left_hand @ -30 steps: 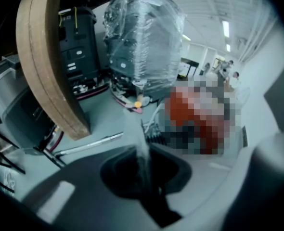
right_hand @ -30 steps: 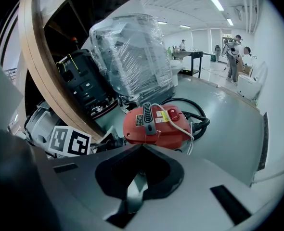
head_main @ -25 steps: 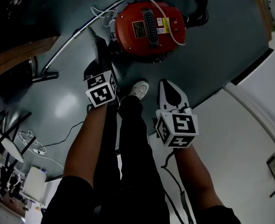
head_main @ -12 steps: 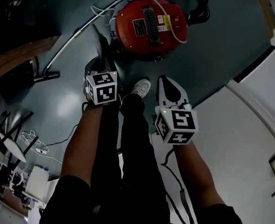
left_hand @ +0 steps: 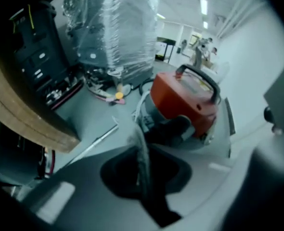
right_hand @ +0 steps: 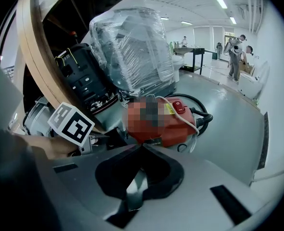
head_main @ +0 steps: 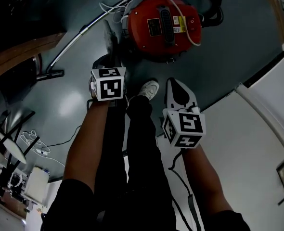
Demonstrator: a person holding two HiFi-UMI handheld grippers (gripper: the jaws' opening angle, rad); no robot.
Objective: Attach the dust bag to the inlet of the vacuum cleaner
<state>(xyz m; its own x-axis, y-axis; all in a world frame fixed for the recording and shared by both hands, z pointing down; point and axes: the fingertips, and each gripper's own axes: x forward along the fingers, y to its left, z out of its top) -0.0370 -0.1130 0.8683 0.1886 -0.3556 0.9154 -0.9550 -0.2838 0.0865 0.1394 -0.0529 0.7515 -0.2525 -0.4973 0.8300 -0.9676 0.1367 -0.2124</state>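
The dark floor (head_main: 228, 57) filled most of the head view, with a paler strip of flooring (head_main: 248, 143) from 3 to 5 o'clock. In the right gripper view a large plastic-wrapped load (right_hand: 132, 52) stood at 12 o'clock, behind the machine. The red vacuum cleaner (head_main: 165, 29) sat on the floor at 12 to 1 o'clock of the head view, ahead of both tools and apart from them. It lay a little further toward 1 o'clock in that view than a second before. The person's legs (head_main: 137, 153) in black ran down from the centre to 6 o'clock.

The left gripper (left_hand: 135, 134) pointed steeply down toward the vacuum's 8 o'clock side. Its jaws met along a blurred seam with nothing between them. Its marker cube (head_main: 108, 83) had rolled since the earlier frame and showed one face squarely to the camera. The right gripper (head_main: 173, 82) sat at 4 o'clock in about the same place as before, jaws fully together and empty, and in its own view aimed at the vacuum's front.

A metal wand (head_main: 77, 42) lay on the floor at 10 to 11 o'clock. A white shoe (head_main: 149, 89) stood between the two tools. A white cord (head_main: 194, 30) draped over the vacuum's right side.
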